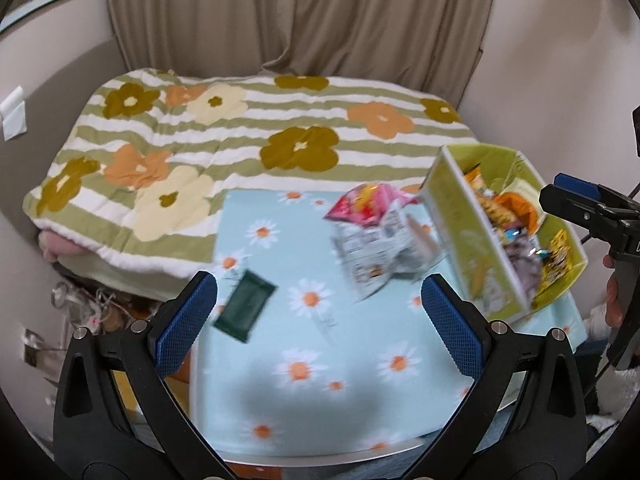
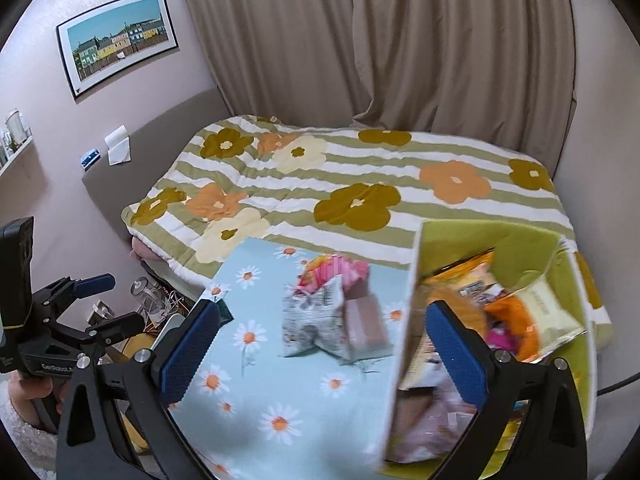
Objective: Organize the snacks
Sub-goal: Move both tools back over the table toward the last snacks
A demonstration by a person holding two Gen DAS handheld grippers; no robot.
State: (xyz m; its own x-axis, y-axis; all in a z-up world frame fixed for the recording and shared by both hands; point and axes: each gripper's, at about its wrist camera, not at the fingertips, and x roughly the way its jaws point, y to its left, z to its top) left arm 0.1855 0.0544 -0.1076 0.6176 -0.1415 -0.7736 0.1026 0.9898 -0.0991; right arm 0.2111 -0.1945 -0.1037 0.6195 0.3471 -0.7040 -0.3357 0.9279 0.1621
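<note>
A yellow-green box [image 1: 476, 240] with several snack packets inside stands at the right of the daisy-print table [image 1: 312, 360]. It also shows in the right wrist view [image 2: 500, 240]. Beside it lie a pink packet [image 1: 368, 202], a white printed packet [image 1: 376, 248] and a dark green packet [image 1: 245, 306]. The pink packet [image 2: 340, 270] and white packet [image 2: 316, 320] also show in the right wrist view. My left gripper [image 1: 318, 316] is open and empty above the table. My right gripper [image 2: 318, 340] is open and empty, over the box's left wall. Each gripper shows in the other's view, the right [image 1: 592, 208], the left [image 2: 96, 300].
A bed with a striped flower quilt [image 1: 256, 140] lies behind the table. Beige curtains [image 2: 400, 48] hang at the back. Cables and small items [image 1: 92, 308] lie on the floor left of the table. A framed picture [image 2: 120, 40] hangs on the left wall.
</note>
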